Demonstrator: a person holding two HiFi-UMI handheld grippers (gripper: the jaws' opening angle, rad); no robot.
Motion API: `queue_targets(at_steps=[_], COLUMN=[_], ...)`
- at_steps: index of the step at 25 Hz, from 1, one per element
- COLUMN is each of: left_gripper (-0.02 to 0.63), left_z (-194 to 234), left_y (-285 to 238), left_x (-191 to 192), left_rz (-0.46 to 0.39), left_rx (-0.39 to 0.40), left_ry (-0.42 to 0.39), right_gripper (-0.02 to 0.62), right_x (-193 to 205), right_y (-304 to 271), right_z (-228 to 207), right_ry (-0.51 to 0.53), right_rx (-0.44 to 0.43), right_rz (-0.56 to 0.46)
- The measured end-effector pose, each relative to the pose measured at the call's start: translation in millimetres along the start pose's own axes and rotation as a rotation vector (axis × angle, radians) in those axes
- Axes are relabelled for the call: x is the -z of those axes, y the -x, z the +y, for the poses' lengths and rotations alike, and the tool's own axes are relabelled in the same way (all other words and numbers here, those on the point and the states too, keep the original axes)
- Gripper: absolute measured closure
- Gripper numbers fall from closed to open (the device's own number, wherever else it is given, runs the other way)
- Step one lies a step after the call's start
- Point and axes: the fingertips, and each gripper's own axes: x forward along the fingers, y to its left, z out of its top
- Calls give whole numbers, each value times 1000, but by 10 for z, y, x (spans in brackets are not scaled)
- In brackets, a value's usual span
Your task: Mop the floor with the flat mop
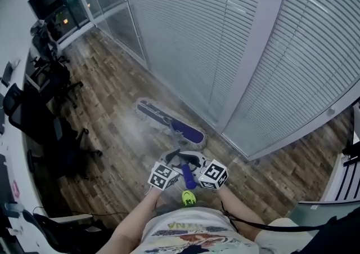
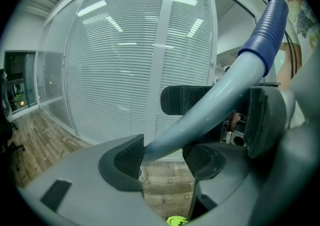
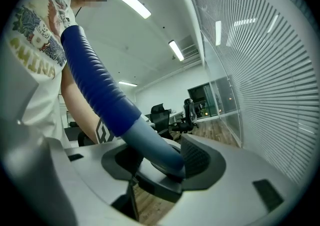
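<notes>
Mop pole (image 2: pixel 220 94) seems light, stiff, probably slick; my left tool (image 2: pixel 165 159) and right tool (image 3: pixel 159 162) both clamp it below its ribbed grip (image 3: pixel 95 84).

Wood-grain plank floor (image 1: pixel 107 95), dull sheen. Satin-smooth pale mop pole (image 2: pixel 210 107), possibly painted metal; toward 1 o'clock, ribbed blue grip sleeve (image 2: pixel 270 34), plastic-looking. Blue cloth mop pad (image 1: pixel 188 130). Matt grey plastic left gripper (image 2: pixel 162 152) shell; black knurled rubbery pads (image 2: pixel 129 156).

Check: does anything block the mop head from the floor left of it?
Nothing visible does. The mop head lies flat on bare wooden floor; the office chairs stand well off, along the left edge of the head view.
</notes>
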Motion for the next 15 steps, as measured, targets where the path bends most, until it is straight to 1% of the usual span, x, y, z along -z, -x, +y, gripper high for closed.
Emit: queue_targets(at_steps=[4, 9, 12, 15], left_gripper=[391, 391, 391, 391], left_z=[-147, -368, -543, -742], left_y=[193, 469, 685, 988], left_x=[142, 262, 401, 613], left_rz=[15, -9, -17, -19], left_rx=[-2, -23, -25, -28], left_ry=[11, 43, 52, 59], right_gripper=[388, 388, 388, 388], right_x=[91, 133, 203, 312], right_y=[-11, 10, 12, -21], right_z=[260, 646, 952, 1356], right_ry=[5, 23, 31, 31], right_rx=[1, -35, -42, -42], right_rz=[15, 41, 49, 55])
